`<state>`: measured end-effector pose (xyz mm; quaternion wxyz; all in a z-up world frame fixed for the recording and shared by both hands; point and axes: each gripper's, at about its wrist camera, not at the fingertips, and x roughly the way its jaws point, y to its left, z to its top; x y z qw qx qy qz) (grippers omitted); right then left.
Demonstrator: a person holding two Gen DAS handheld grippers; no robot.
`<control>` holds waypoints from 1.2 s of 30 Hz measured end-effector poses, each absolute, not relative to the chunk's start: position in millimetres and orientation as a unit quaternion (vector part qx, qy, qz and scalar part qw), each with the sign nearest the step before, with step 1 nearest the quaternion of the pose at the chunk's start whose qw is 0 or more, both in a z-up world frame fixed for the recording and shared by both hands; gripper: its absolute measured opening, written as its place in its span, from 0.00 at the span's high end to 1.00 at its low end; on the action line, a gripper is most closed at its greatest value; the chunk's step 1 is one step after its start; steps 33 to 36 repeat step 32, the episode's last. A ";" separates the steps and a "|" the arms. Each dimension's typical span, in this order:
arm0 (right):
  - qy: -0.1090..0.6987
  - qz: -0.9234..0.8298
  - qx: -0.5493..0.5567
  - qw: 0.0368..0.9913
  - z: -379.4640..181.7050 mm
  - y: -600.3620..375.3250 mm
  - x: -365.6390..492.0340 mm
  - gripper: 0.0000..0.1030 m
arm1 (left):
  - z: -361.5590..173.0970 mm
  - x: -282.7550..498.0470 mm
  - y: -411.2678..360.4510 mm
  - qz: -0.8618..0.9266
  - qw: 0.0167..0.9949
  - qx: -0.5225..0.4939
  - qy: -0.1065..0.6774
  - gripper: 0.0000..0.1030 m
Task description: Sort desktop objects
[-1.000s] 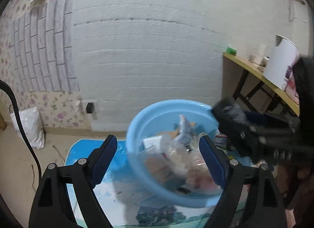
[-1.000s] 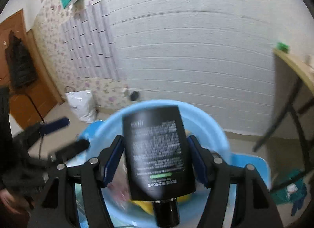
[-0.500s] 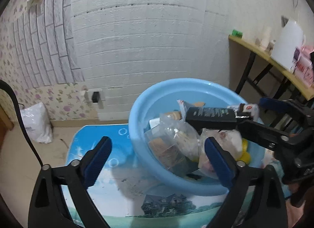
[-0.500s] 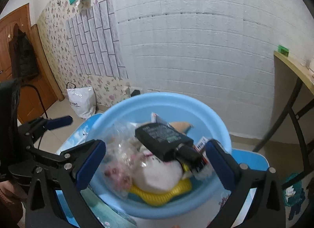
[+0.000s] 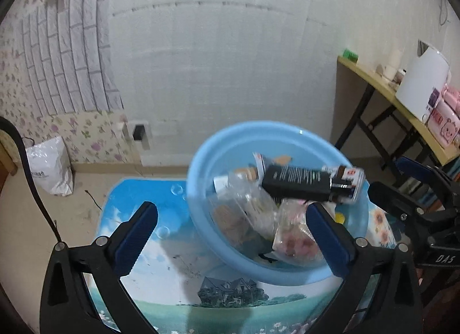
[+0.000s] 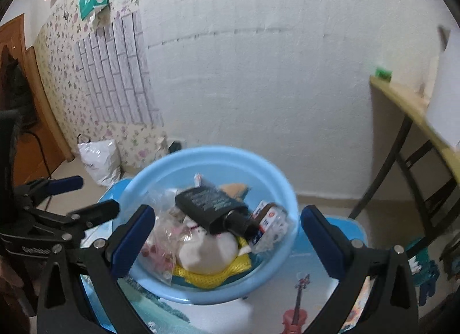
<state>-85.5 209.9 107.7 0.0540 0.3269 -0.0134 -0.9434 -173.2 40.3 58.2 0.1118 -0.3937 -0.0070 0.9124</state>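
A light-blue basin (image 5: 230, 138) (image 6: 201, 151) stands on a small table with a printed blue top (image 5: 161, 262) (image 6: 316, 270). A black bottle (image 5: 296, 187) (image 6: 210, 204) lies on its side on top of the heap inside, free of both grippers. Under it are clear bags (image 5: 244, 213) (image 6: 164, 236), a white plush (image 6: 207, 250), yellow mesh (image 6: 207, 276) and a small red-and-white box (image 5: 345, 175) (image 6: 267, 221). My left gripper (image 5: 231, 210) (image 6: 83, 196) hovers at the basin's near left, its jaws opening, nothing gripped. My right gripper (image 6: 227, 211) (image 5: 402, 181) is wide open before the basin, empty.
A wooden desk (image 5: 373, 80) stands to the right, bearing a white kettle (image 5: 422, 80) and pink items (image 5: 445, 124). A white plastic bag (image 5: 49, 170) sits on the floor by the wall at left. The brick-pattern wall is close behind the basin.
The right gripper opened and let go of the black bottle, which now lies in the basin. The right gripper has drawn back a little. The left jaws have spread wider.
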 end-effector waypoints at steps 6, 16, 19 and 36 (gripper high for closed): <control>-0.003 -0.950 0.308 0.045 124.7 200.9 -68.6 0.00 | 93.1 -144.5 33.9 0.942 0.073 -0.326 0.024 0.00; -0.026 -0.936 0.348 0.040 120.8 196.0 -70.4 0.00 | 80.3 -144.8 33.4 0.922 0.067 -0.381 0.019 0.00; -0.021 -0.935 0.351 0.037 119.0 194.1 -67.6 0.00 | 76.5 -142.8 36.9 0.920 0.060 -0.387 0.026 0.00; -0.024 -0.934 0.356 0.025 120.3 193.9 -52.7 0.00 | 74.6 -126.7 45.0 0.916 0.065 -0.394 0.033 0.00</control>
